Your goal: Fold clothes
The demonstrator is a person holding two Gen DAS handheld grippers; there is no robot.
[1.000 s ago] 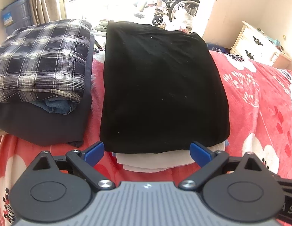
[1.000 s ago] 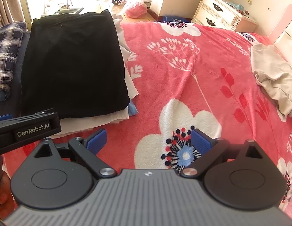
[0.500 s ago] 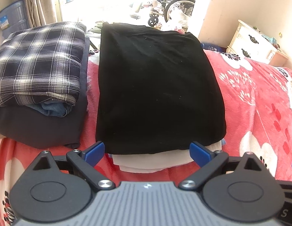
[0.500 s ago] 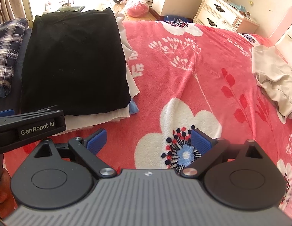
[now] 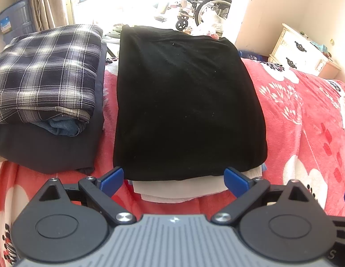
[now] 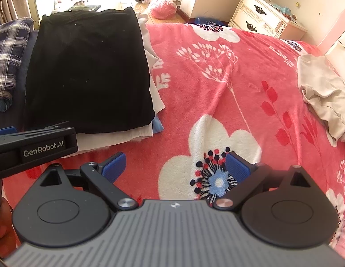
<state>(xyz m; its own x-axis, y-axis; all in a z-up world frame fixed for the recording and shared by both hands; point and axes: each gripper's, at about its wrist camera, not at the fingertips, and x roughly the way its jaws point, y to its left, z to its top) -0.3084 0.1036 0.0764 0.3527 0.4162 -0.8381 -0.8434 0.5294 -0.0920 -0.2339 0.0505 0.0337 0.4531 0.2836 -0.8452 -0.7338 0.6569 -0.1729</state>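
Clothes sit folded on the red blanket (image 6: 217,84) — a black garment (image 5: 185,102) tops the pile. Left gripper (image 5: 174,179) and right gripper (image 6: 175,166) both gape wide, holding nothing.

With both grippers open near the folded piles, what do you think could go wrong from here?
1. The black garment tops a stack whose white layers splay out at the right; a nudge from the open left gripper might skew it.
2. The beige garment lies crumpled far across the blanket; the open right gripper may pinch blanket along with it.
3. The plaid pile sits close beside the stack, so it could get bumped.
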